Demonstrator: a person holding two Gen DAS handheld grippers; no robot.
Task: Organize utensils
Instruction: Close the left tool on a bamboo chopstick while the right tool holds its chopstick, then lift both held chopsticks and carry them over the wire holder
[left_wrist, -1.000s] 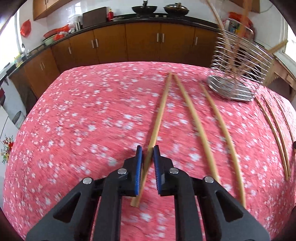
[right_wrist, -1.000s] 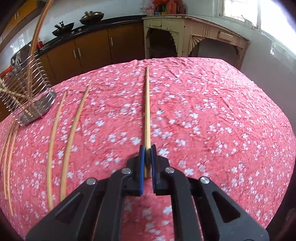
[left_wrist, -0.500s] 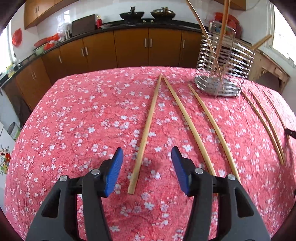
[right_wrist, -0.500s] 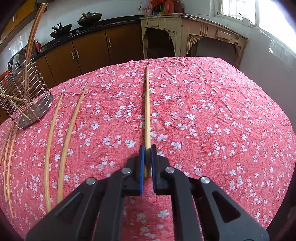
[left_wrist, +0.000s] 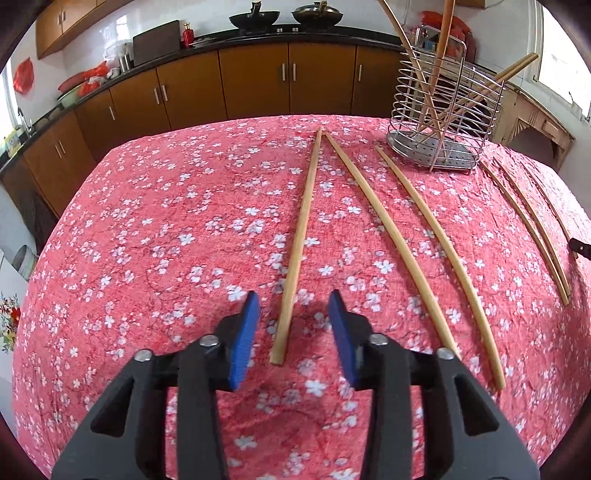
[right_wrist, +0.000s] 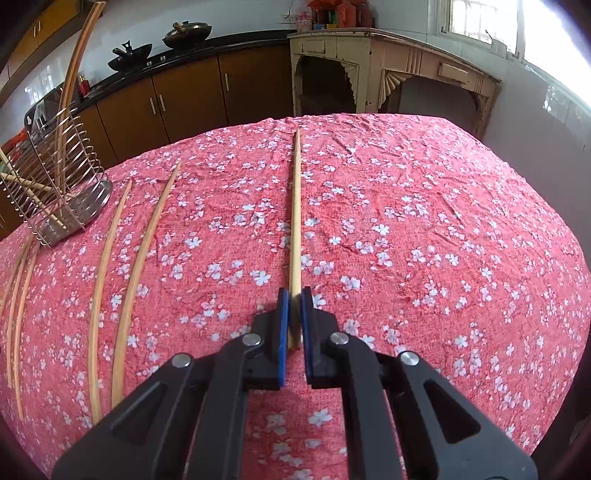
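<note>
A pink floral-clothed table (left_wrist: 155, 229) is sitting before brown wooden kitchen cabinets (left_wrist: 251, 85); the left gripper (left_wrist: 293, 325) is closing around an untouched wooden stick (left_wrist: 301, 229), while only the right view is showing the right gripper (right_wrist: 294, 317) pinching another stick (right_wrist: 295, 221) right of the wire utensil rack (right_wrist: 55, 177)

Readable text: none that you can make out in either view.
Red bottle (left_wrist: 188, 32) on the counter: you see no legible label; it is too small.
Bottles on the pale cabinet (right_wrist: 334, 13): any labels are blurred, so you cannot read them.
Tablecloth (left_wrist: 184, 221): you get only a white flower print, with no words or numbers.
Wire rack (left_wrist: 447, 107): you find no brand mark on it.
</note>
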